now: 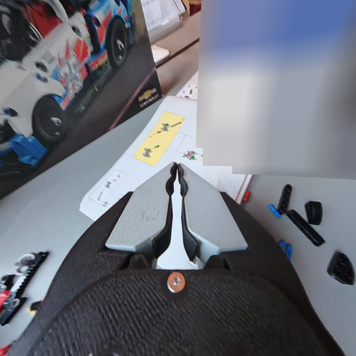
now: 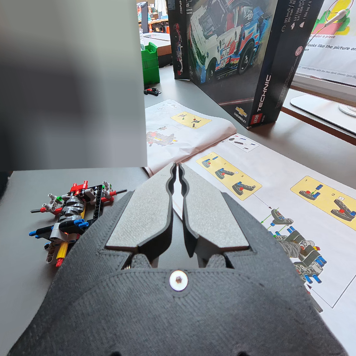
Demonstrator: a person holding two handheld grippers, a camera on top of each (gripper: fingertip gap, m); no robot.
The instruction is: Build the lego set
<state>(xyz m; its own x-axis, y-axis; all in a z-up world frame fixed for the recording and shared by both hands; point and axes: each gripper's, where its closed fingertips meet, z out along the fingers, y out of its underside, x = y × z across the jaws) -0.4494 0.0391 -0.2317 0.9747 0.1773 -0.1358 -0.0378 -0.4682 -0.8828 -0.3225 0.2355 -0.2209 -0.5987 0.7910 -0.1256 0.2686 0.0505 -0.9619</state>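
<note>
My left gripper is shut and empty, held above the open instruction booklet. To its right on the grey table lie loose black beams, two black curved pieces, blue pins and a red pin. The partly built lego chassis shows blurred at the left edge. My right gripper is shut and empty above the booklet's near edge. The chassis, black, grey, red, blue and yellow, lies on the table left of it.
The lego set box stands upright behind the booklet; it also shows in the left wrist view. A green bin and a small black and red piece sit far back. A white pad lies at right. Spacing between my two grippers at the tips: around 25 cm. The red pin sits 10 cm or so from the ends of my left fingers.
</note>
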